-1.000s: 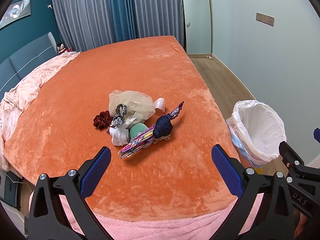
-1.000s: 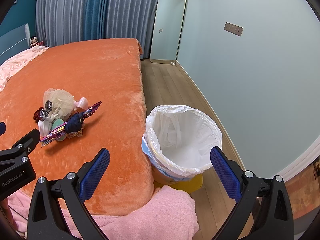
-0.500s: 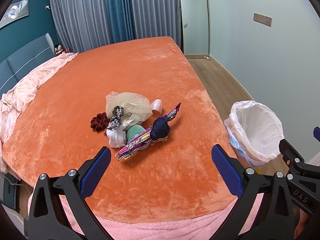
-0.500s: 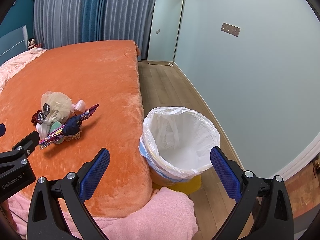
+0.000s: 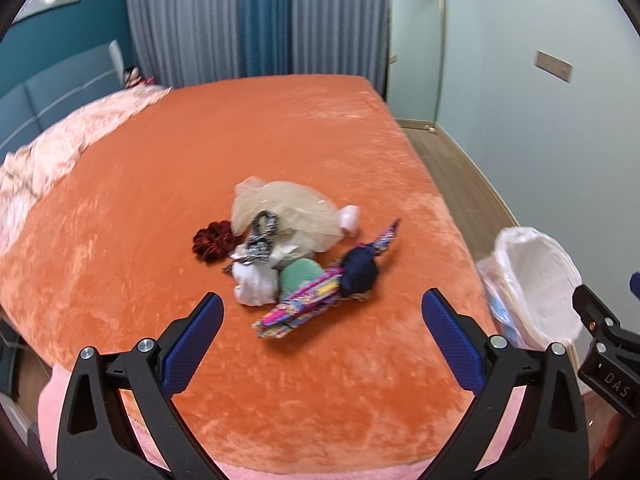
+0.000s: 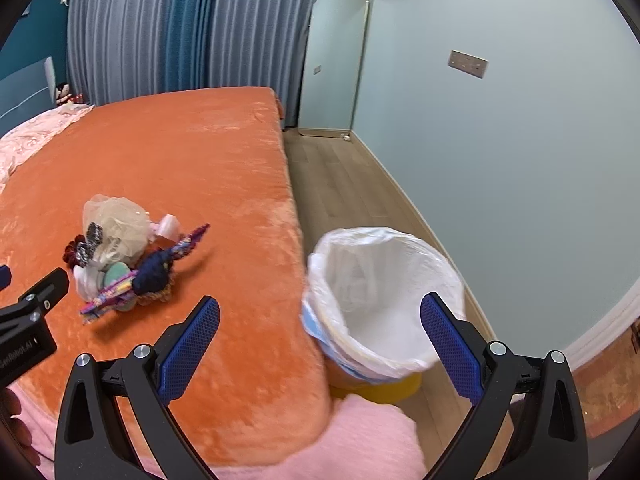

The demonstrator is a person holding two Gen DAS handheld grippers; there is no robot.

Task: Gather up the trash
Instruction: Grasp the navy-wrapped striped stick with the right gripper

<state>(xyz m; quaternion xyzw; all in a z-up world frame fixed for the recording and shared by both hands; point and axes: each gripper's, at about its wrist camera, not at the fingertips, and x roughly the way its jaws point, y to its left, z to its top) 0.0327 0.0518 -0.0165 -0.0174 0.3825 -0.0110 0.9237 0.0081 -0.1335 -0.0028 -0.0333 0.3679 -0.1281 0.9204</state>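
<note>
1. Lying in a small heap near the middle of the orange bed [image 5: 168, 184], the trash [image 5: 296, 256] looks light, soft and crushable.
2. Pinch the multicoloured wrapper [image 5: 316, 292] at its near end; it probably slips.
3. Left gripper [image 5: 322, 334] and right gripper [image 6: 320, 338] hang released, empty.
4. The lined bin [image 6: 384, 300] stands right of the bed.

Trash pile [image 5: 296, 256] nearer (left view).

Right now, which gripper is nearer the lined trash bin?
Right. The right gripper hangs just short of the trash bin; the left gripper faces the clutter pile, bin off to its right.
</note>
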